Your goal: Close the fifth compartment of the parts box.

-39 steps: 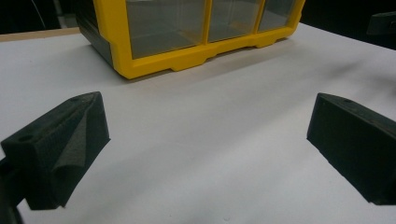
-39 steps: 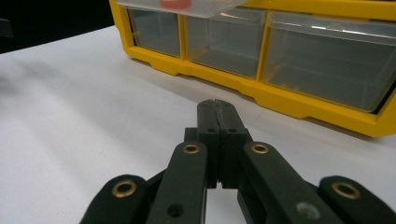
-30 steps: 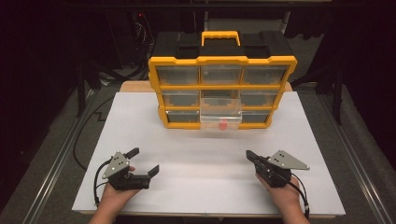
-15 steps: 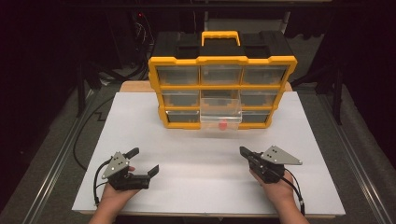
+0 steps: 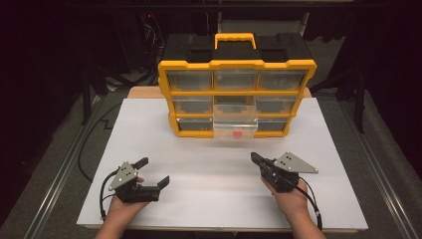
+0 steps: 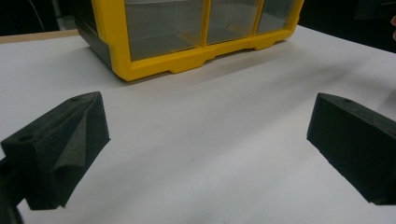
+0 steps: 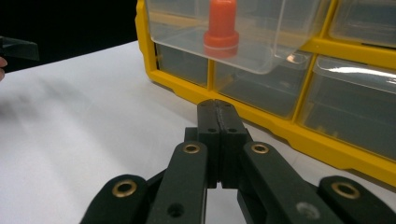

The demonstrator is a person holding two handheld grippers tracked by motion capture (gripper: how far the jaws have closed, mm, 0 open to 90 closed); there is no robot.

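Right gripper view first, since that is my working tool: my right gripper (image 7: 218, 109) has its two black jaws pressed flat together with nothing between them, and they point straight at the pulled-out clear plastic drawer (image 7: 243, 42) just ahead and above. Inside it stands a small orange-red plastic peg (image 7: 220, 25), upright, its wider collar low on the stem — so the thing I am after lies forward and higher than my jaw tips, behind the drawer's front wall.

From the high view, my right gripper (image 5: 260, 160) sits near the table's front edge, its nose angled toward the drawer's middle; my left gripper (image 5: 152, 172) rests farther to the left, jaws wide apart over bare white tabletop (image 5: 209, 199), holding nothing. The right is plainly the nearer one to the drawer.

Farther back stands the yellow-framed organiser cabinet with black top and yellow handle (image 5: 236, 64); the open drawer juts from its bottom row, centre column, toward me. I judge the coming move is forward and up, then over the drawer's lip — with jaws parted first.
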